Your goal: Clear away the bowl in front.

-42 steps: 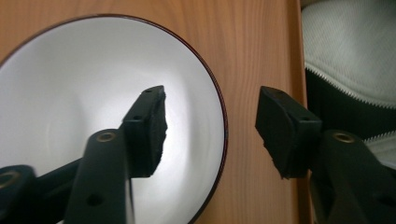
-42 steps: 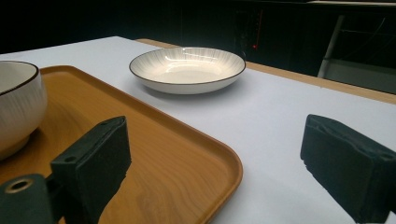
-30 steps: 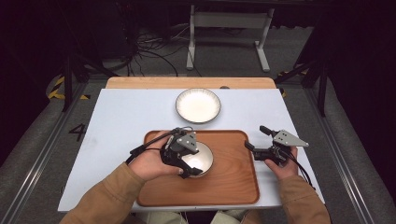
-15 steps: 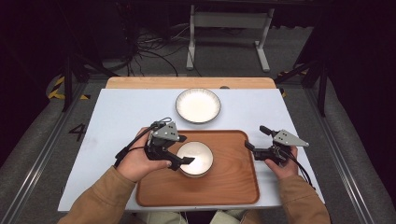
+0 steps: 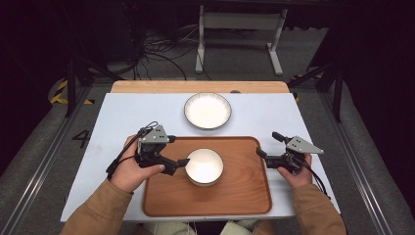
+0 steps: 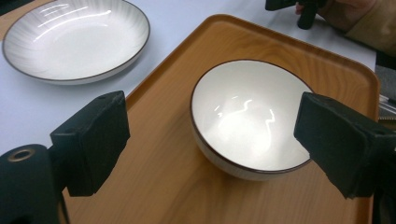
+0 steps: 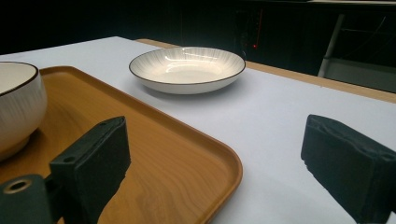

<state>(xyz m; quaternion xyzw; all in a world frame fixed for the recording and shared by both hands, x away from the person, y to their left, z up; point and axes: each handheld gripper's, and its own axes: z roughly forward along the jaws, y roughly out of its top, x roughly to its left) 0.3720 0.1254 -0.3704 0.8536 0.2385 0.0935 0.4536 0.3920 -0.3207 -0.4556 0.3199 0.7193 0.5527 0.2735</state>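
A table (image 5: 122,117) with a pale blue-white top stands in front of the person, a strip of bare wood (image 5: 147,87) showing along its far edge. Two things lie directly on the pale surface. A shallow white plate (image 5: 207,110) with a dark rim and fine ribbing sits toward the far side, near the middle. Just this side of it lies a rectangular wooden tray (image 5: 244,196) with rounded corners and a raised lip, its near edge close to the table's near edge. The plate and tray are near each other but apart.

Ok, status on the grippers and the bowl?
Left gripper just opened, clear of bowl. Right gripper open, empty. Bowl upright on tray. Nothing in the way.
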